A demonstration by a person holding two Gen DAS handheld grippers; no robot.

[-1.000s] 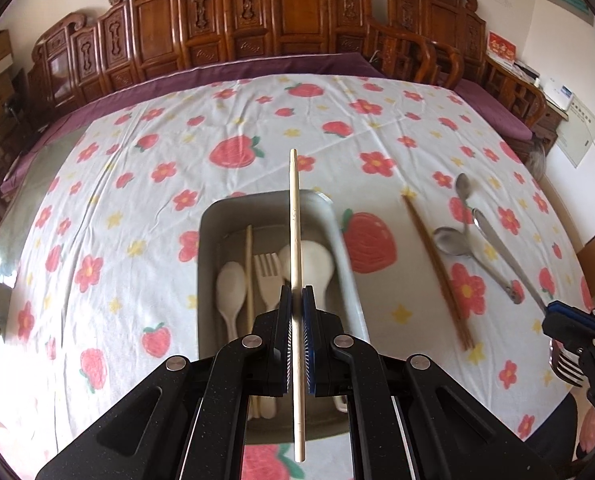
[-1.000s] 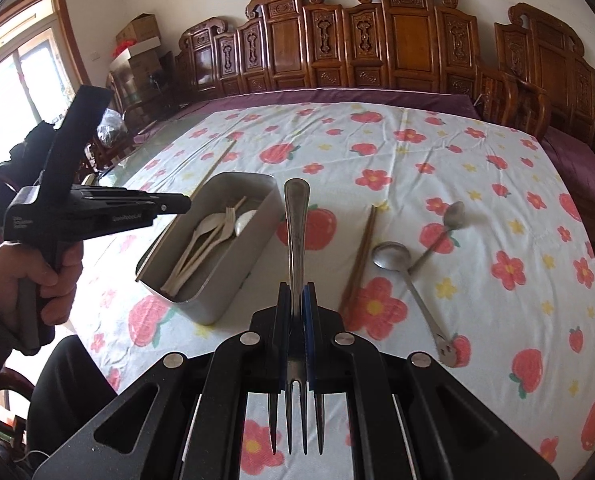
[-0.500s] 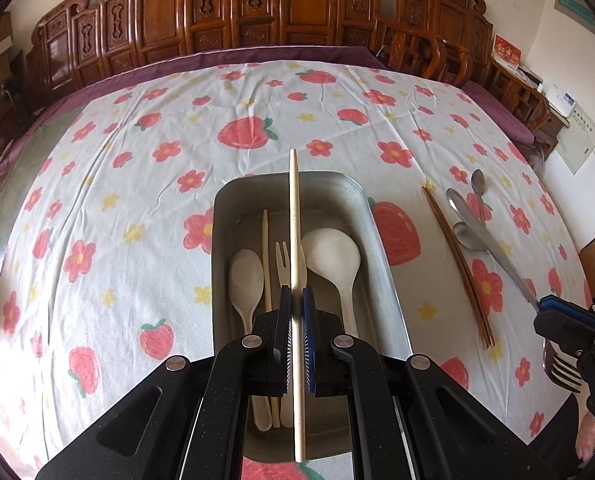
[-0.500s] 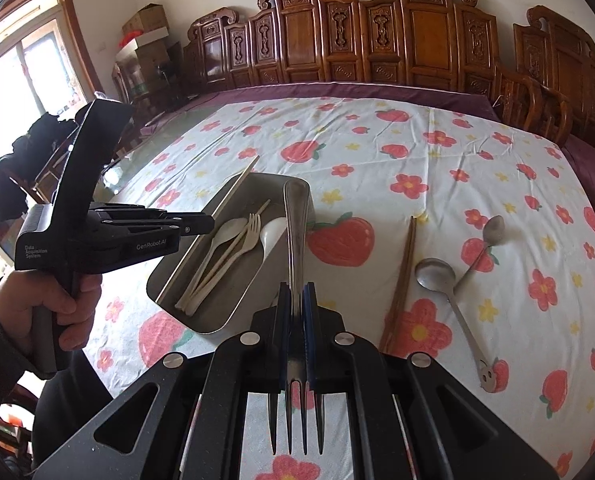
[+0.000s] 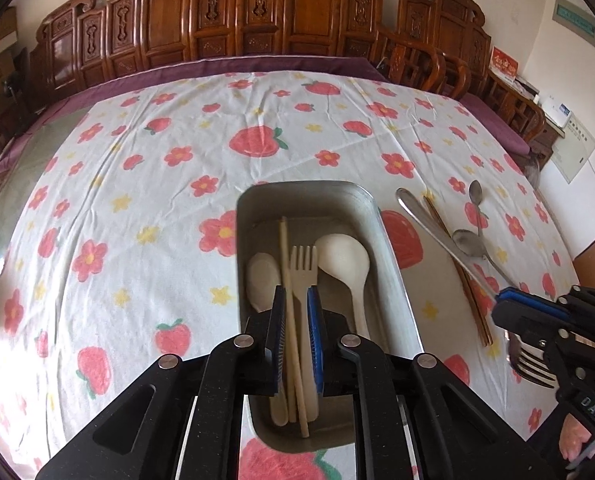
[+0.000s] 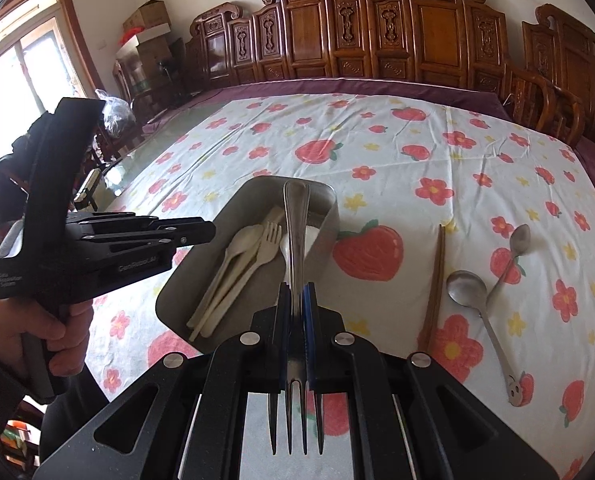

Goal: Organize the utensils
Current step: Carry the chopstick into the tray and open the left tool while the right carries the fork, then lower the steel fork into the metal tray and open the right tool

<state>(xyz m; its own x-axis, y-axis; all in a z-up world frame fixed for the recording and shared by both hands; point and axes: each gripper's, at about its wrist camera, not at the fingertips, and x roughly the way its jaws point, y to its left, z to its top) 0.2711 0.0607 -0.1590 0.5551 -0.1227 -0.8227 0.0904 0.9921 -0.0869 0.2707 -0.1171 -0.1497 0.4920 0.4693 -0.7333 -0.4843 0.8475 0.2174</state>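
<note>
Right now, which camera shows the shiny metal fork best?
The right wrist view: the metal fork runs up the picture's middle, handle to prongs, clamped in the right tool. The left wrist view shows only its handle and some prongs at the right edge.

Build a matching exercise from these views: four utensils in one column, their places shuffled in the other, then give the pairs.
Things
1. metal fork
2. pale fork
3. brown chopsticks
4. small metal spoon

Places
A. on the tablecloth, beyond the larger spoon as seen from the tray
B. inside the grey tray
C. clamped in the right gripper, tines toward the camera
D. on the tablecloth, between the tray and the two spoons

Pairs: 1-C, 2-B, 3-D, 4-A
</note>
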